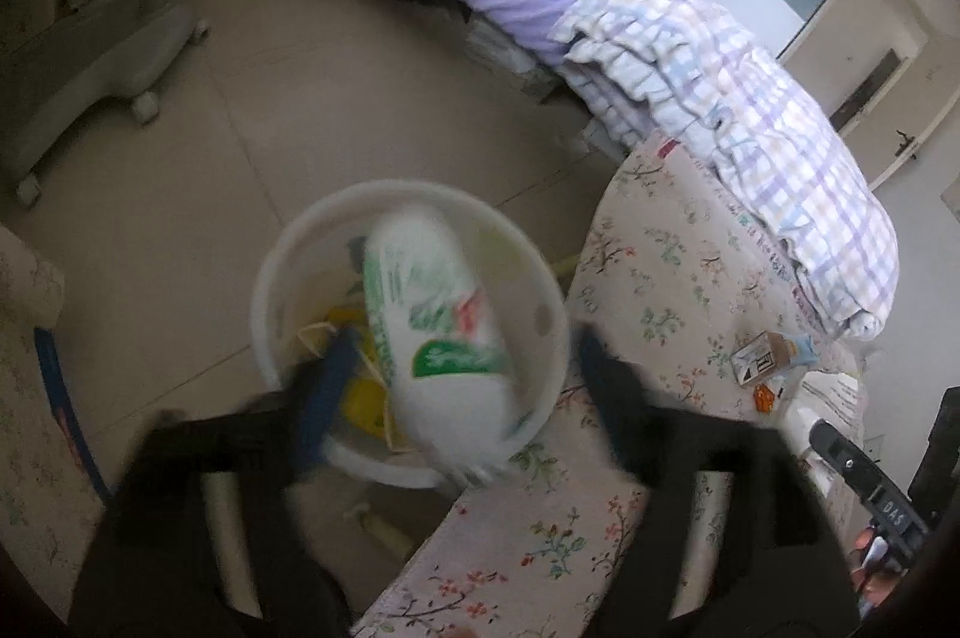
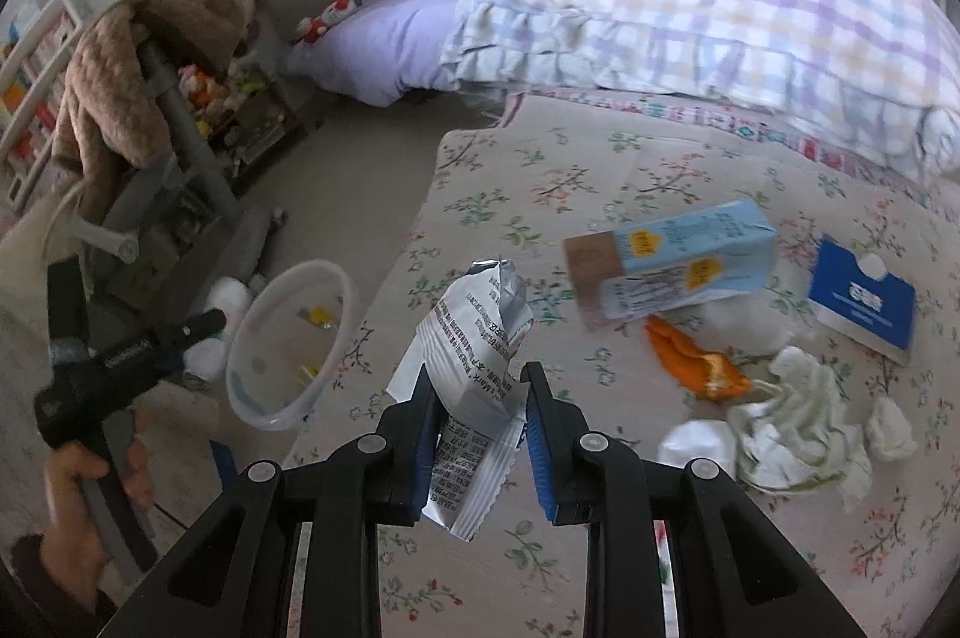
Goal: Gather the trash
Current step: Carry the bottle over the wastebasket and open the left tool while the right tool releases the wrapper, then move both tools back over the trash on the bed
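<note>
Left claw [image 1: 462, 368]: jaws standing spread wide, nothing pinched; it is hanging over the bin, blurred by motion.
Left fingers [image 1: 327, 392]: blue-padded, one showing over the bin's near rim, the other over the bed edge.
Green wrapper [image 1: 444, 332]: white with green print, blurred, lying between the spread jaws and free of both pads, inside the bin's mouth.
Bin [image 1: 270, 278]: white and round, standing on the floor just beside the bed corner; yellow scraps [image 1: 366, 398] are lying at its bottom.
Right claw [image 2: 477, 416]: jaws pressing on a packet, pointing down over the bed.
Packet [image 2: 474, 338]: white and silver with black print, torn at the top, sticking up between the pads and hanging out below them.
Bed [image 2: 480, 194]: floral cover, carrying the remaining litter ahead of the right claw.
Carton [image 2: 672, 260]: light blue with a brown end, lying on its side beyond the packet.
Peel [image 2: 696, 356]: orange, lying just below the carton.
Tissues [image 2: 792, 422]: crumpled white, lying right of the peel.
Card [image 2: 864, 302]: dark blue, flat, lying near the bed's right side.
Quilt [image 2: 720, 14]: checked, heaped behind the litter.
Hand [image 2: 78, 476]: the person's left one, gripping the left tool's handle at the lower left of the right view, beside the bin.
Chair [image 2: 174, 110]: grey, standing on the floor past the bin, a brown garment draped over it.
</note>
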`<state>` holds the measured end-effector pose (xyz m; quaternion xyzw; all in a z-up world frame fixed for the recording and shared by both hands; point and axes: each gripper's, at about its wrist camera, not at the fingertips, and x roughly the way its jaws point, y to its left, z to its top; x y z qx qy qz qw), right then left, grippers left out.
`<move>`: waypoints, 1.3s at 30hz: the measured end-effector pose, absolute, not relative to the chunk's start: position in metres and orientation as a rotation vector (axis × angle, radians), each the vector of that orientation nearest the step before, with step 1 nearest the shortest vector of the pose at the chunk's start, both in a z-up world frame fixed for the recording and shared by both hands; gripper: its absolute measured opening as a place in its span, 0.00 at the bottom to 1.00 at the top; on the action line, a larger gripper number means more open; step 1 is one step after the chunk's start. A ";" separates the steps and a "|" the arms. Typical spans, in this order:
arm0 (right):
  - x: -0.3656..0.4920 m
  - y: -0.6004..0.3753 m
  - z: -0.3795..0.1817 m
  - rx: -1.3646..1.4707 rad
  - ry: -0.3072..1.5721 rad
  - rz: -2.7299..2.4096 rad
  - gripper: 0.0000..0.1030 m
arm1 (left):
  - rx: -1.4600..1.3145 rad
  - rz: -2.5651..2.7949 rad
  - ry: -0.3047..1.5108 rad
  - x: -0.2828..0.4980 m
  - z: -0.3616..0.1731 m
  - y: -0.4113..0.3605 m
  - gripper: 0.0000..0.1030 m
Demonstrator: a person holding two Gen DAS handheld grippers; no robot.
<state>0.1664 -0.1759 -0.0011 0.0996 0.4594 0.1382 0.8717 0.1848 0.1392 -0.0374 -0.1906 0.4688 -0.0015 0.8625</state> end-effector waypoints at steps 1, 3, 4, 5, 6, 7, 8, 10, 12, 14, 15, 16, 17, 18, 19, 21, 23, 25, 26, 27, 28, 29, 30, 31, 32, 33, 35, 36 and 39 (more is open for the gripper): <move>0.168 -0.172 -0.002 0.204 0.962 0.291 0.27 | -0.380 0.027 0.986 0.183 -0.037 0.141 0.89; 0.176 -0.160 -0.006 0.218 0.967 0.297 0.27 | -0.320 0.075 0.990 0.180 -0.034 0.144 0.91; 0.180 -0.155 -0.007 0.227 0.970 0.302 0.27 | -0.293 0.097 0.993 0.178 -0.033 0.146 0.91; 0.183 -0.149 -0.010 0.238 0.975 0.308 0.27 | -0.278 0.115 0.995 0.176 -0.033 0.150 0.93; 0.189 -0.139 -0.013 0.244 0.981 0.316 0.27 | -0.275 0.137 1.003 0.174 -0.033 0.156 0.93; 0.192 -0.134 -0.014 0.243 0.985 0.320 0.27 | -0.286 0.157 1.017 0.171 -0.034 0.164 0.94; 0.196 -0.126 -0.017 0.240 0.990 0.325 0.27 | -0.301 0.167 1.026 0.169 -0.036 0.170 0.94; 0.203 -0.109 -0.021 0.231 1.000 0.337 0.27 | -0.337 0.191 1.041 0.165 -0.038 0.185 0.94; 0.210 -0.091 -0.026 0.228 1.010 0.351 0.27 | -0.356 0.212 1.044 0.160 -0.039 0.197 0.95; 0.216 -0.075 -0.030 0.225 1.018 0.362 0.27 | -0.349 0.237 1.043 0.154 -0.039 0.206 0.95; 0.219 -0.066 -0.032 0.220 1.021 0.368 0.27 | -0.343 0.243 1.044 0.152 -0.039 0.207 0.95; 0.222 -0.059 -0.033 0.215 1.022 0.373 0.27 | -0.337 0.250 1.044 0.150 -0.039 0.209 0.95; 0.225 -0.052 -0.034 0.211 1.023 0.378 0.27 | -0.333 0.254 1.041 0.148 -0.039 0.211 0.95; 0.227 -0.046 -0.035 0.210 1.023 0.383 0.27 | -0.329 0.256 1.041 0.148 -0.039 0.211 0.95; 0.228 -0.041 -0.035 0.211 1.023 0.387 0.28 | -0.322 0.259 1.041 0.147 -0.038 0.212 0.95; 0.233 -0.028 -0.036 0.210 1.023 0.398 0.28 | -0.312 0.263 1.037 0.147 -0.037 0.214 0.95; 0.237 -0.019 -0.037 0.207 1.021 0.409 0.29 | -0.301 0.267 1.033 0.146 -0.037 0.215 0.95; 0.238 -0.012 -0.036 0.202 1.017 0.420 0.29 | -0.290 0.271 1.029 0.145 -0.036 0.217 0.95; 0.238 -0.008 -0.035 0.199 1.014 0.425 0.29 | -0.288 0.272 1.027 0.145 -0.035 0.218 0.95; 0.239 -0.004 -0.034 0.196 1.010 0.431 0.29 | -0.291 0.271 1.028 0.144 -0.035 0.218 0.95; 0.239 -0.002 -0.033 0.194 1.008 0.434 0.29 | -0.294 0.269 1.031 0.144 -0.036 0.219 0.95; 0.240 0.001 -0.032 0.193 1.005 0.435 0.29 | -0.295 0.267 1.033 0.144 -0.037 0.219 0.95; 0.241 0.003 -0.031 0.192 1.001 0.440 0.30 | -0.293 0.267 1.033 0.144 -0.036 0.220 0.95; 0.241 0.005 -0.030 0.193 1.000 0.447 0.34 | -0.290 0.267 1.033 0.144 -0.037 0.220 0.95; 0.242 0.006 -0.029 0.199 1.000 0.461 0.50 | -0.288 0.267 1.032 0.143 -0.036 0.219 0.95; 0.241 0.006 -0.028 0.202 1.000 0.463 0.62 | -0.287 0.266 1.031 0.143 -0.036 0.219 0.95; 0.239 0.003 -0.025 0.212 0.978 0.451 0.84 | -0.288 0.260 1.029 0.143 -0.036 0.218 0.95; 0.238 0.001 -0.022 0.218 0.964 0.452 0.84 | -0.290 0.257 1.028 0.143 -0.035 0.218 0.98; 0.237 -0.003 -0.020 0.207 0.972 0.446 0.84 | -0.291 0.247 1.026 0.143 -0.034 0.214 1.00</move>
